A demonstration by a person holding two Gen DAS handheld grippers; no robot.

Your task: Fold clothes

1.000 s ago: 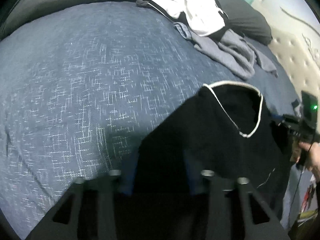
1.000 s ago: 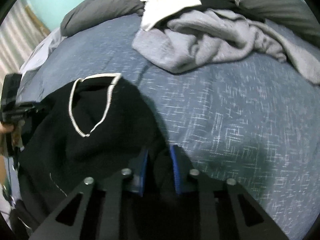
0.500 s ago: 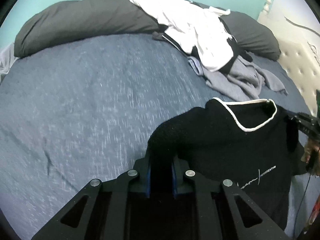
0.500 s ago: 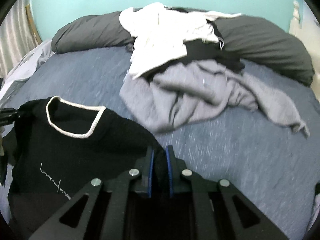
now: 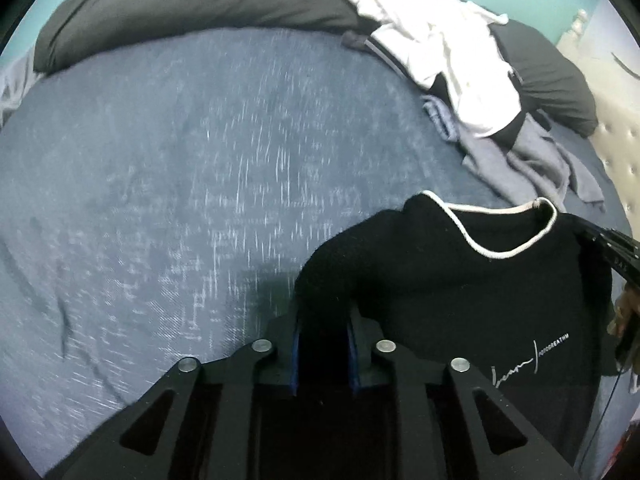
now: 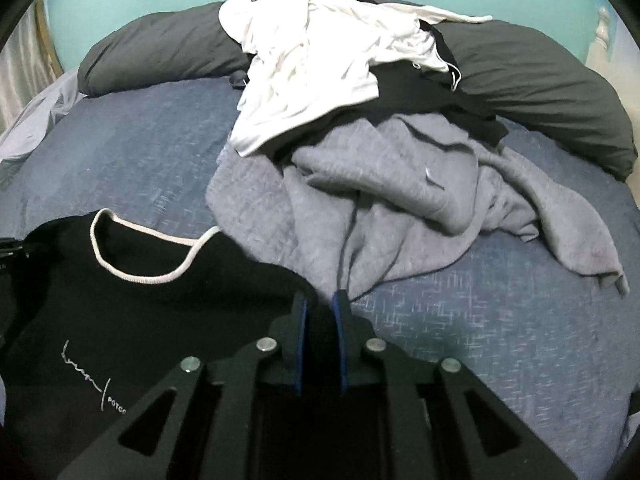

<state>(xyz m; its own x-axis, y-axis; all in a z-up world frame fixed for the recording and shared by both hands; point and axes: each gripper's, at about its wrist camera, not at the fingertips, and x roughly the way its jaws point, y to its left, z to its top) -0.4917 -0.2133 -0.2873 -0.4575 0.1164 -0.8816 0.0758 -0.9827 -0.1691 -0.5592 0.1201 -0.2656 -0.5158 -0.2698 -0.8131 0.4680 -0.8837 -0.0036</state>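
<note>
Both tongs pinch a black top [image 5: 460, 280]: left tongs [image 5: 322, 316] and right tongs [image 6: 320, 312] each clamp a shoulder, holding it spread above the bed [image 5: 180, 184]. Farther back, a clothes pile [image 6: 360, 128] rests against dark pillows [image 6: 540, 92].

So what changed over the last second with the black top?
Both grippers, left and right, closed on the shoulders of the black white-collared sweater and lifted it, showing its printed front. The pile of white and grey clothes stayed put.
</note>
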